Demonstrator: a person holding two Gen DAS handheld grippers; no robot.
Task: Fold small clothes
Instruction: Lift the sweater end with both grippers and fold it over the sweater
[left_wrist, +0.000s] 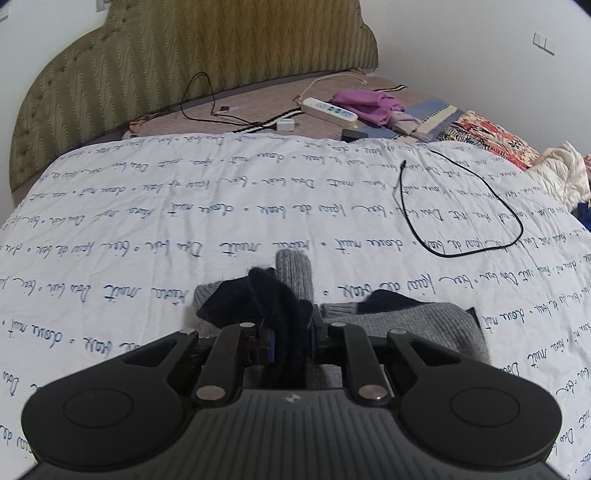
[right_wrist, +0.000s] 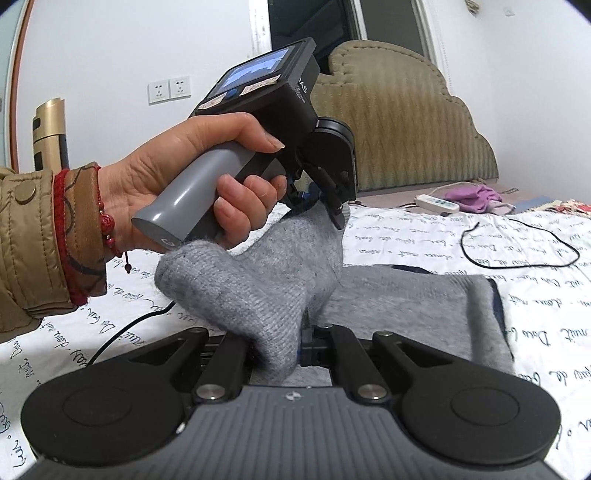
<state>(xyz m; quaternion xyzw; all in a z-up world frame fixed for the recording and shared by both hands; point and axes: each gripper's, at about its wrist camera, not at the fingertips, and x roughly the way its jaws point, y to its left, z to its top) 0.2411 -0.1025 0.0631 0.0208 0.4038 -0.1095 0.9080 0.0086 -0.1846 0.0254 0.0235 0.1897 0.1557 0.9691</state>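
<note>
Only "DAS" reads on the left gripper (right_wrist: 325, 206), clamping the grey sock (right_wrist: 258, 291).

white power strip (left_wrist: 328, 109) beside purple cloth (left_wrist: 365, 105); black cable (left_wrist: 461, 206) on sheet (left_wrist: 147, 206)

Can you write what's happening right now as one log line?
step: folding grey sock | left claw: shut on sock's dark cuff | right claw: shut on sock | second sock: flat on bedsheet
</note>
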